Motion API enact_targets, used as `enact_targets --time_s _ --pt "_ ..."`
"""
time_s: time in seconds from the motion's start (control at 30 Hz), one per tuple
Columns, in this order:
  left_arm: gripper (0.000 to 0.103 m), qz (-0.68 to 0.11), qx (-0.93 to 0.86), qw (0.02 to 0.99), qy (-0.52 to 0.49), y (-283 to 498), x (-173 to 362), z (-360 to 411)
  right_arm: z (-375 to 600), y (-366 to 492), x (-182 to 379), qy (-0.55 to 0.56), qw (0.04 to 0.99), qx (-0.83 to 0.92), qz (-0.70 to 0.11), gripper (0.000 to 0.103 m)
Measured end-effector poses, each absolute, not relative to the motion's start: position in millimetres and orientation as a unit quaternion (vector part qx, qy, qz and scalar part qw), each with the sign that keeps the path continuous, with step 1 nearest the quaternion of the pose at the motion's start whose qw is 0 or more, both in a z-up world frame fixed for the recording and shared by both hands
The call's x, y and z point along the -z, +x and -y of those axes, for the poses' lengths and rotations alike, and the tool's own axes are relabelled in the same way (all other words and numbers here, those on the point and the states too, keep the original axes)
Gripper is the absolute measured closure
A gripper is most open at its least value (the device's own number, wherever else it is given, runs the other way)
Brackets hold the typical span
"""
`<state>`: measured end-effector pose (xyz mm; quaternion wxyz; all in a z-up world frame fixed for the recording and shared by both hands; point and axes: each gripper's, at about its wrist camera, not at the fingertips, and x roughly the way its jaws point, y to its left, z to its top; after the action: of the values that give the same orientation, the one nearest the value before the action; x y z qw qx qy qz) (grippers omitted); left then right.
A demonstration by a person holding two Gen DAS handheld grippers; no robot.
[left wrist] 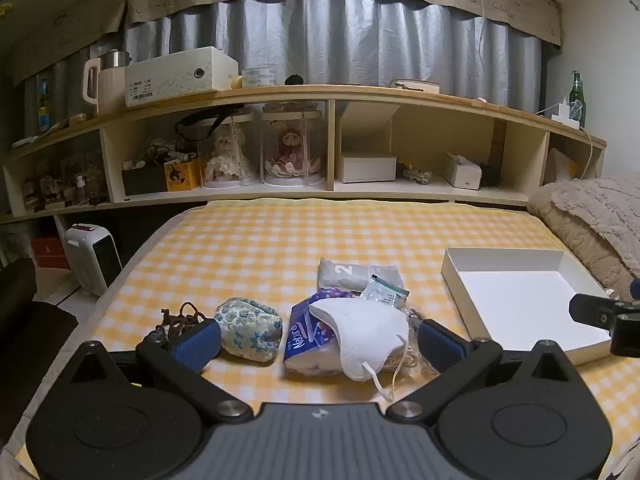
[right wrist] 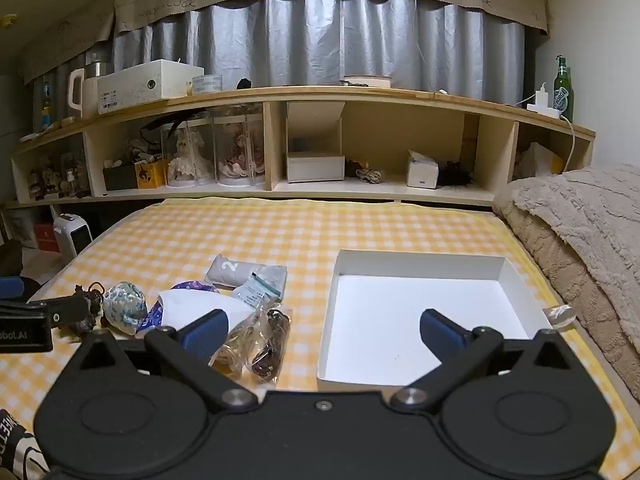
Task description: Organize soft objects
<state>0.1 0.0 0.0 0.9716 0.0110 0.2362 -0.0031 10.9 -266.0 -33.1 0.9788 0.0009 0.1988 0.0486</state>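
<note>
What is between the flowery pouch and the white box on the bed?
The blue tissue pack with a white face mask on it, then some clear bags. Both views show it.

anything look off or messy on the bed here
Nothing is spilled or damaged. The soft items are just heaped loosely: the white mask lies on top of the tissue pack, beside the floral pouch. The white box is empty.

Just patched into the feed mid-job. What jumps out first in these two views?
The heap of soft things on the yellow checked bed: a white mask draped over a blue tissue pack, with a floral pouch at its left. To the right lies a white tray with nothing in it. Both the left claw and right claw are open and hold nothing.
</note>
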Motion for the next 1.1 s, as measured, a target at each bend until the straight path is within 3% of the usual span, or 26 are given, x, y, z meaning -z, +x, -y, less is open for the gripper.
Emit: enact_targets --time_s 1.1 --pt "0.0 -0.235 0.004 0.972 0.005 0.0 -0.2 -0.4 264.7 11.8 35.6 -0.005 0.978 -0.046 -0.203 0.0"
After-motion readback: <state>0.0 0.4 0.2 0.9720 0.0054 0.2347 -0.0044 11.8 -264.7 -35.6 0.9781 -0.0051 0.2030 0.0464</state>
